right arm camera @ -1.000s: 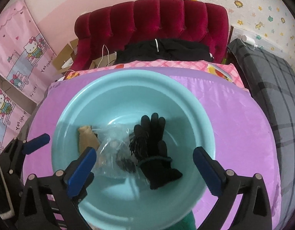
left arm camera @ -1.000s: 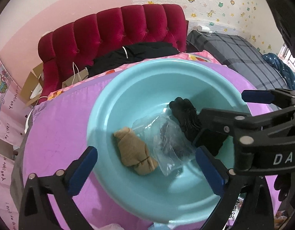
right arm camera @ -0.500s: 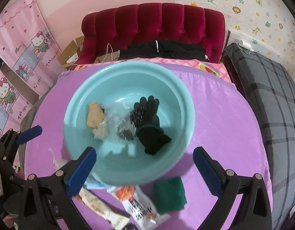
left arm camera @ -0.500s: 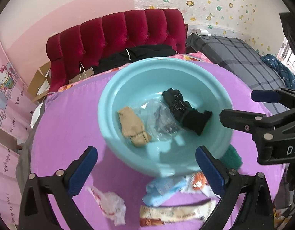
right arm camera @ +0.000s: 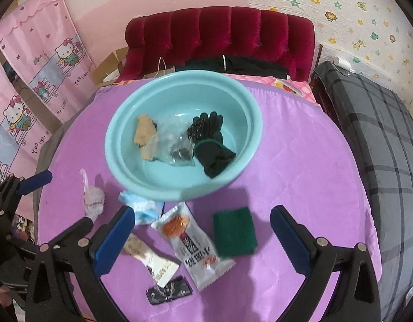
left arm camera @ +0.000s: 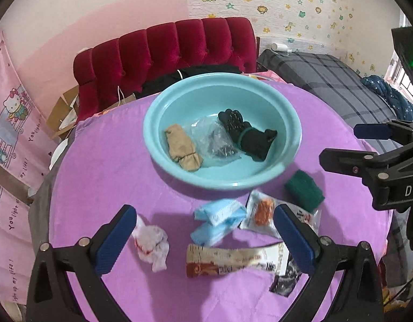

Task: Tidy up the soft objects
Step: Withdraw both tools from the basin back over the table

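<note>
Two grippers hover over the purple table, both with fingers spread and holding nothing: the left gripper point(left arm camera: 203, 237) sits toward seven o'clock of the basin, the right gripper point(right arm camera: 202, 238) toward six. Nearest lie the sealed snack packets point(right arm camera: 193, 244), probably left out as not soft. Just beyond, at the basin's near edge, wait the soft things not yet sorted: a crumpled white tissue point(left arm camera: 151, 242) at seven o'clock, a blue cloth point(left arm camera: 220, 221) at six, a green pad point(right arm camera: 234, 230) at five. Farther on, the teal basin point(left arm camera: 158, 112) already gathers a tan sock point(left arm camera: 182, 151), a clear bag point(left arm camera: 213, 141) and a black glove point(left arm camera: 246, 134).
</note>
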Demonstrator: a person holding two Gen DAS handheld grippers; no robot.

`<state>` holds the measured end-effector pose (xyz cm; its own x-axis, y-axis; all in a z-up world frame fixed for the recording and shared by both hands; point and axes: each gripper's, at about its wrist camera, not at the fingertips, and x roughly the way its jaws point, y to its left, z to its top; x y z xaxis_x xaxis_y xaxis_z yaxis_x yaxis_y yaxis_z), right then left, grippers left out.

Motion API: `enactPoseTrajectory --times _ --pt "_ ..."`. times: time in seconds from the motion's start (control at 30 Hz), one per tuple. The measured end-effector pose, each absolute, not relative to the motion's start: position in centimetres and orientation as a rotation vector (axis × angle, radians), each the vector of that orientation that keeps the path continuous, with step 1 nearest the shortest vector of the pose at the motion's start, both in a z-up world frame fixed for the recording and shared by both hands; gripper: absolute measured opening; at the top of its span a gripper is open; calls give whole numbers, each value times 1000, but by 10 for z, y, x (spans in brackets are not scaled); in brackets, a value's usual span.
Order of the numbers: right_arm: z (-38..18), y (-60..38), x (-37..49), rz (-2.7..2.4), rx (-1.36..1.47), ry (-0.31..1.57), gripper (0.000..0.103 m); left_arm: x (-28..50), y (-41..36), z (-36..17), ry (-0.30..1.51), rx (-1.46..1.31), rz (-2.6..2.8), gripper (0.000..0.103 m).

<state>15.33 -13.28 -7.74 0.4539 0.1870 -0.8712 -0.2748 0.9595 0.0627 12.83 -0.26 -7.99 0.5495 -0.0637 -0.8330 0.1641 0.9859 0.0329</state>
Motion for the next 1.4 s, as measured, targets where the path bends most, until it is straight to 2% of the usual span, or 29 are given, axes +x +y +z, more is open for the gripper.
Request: enactPoseTrajectory --times 0.73,1.4 --pt "-122 -161 61 288 -99 1027 103 25 -16 -130 1041 65 -158 103" --pt "-155 -194 54 228 -90 1106 103 35 -67 -182 1162 121 -317 103"
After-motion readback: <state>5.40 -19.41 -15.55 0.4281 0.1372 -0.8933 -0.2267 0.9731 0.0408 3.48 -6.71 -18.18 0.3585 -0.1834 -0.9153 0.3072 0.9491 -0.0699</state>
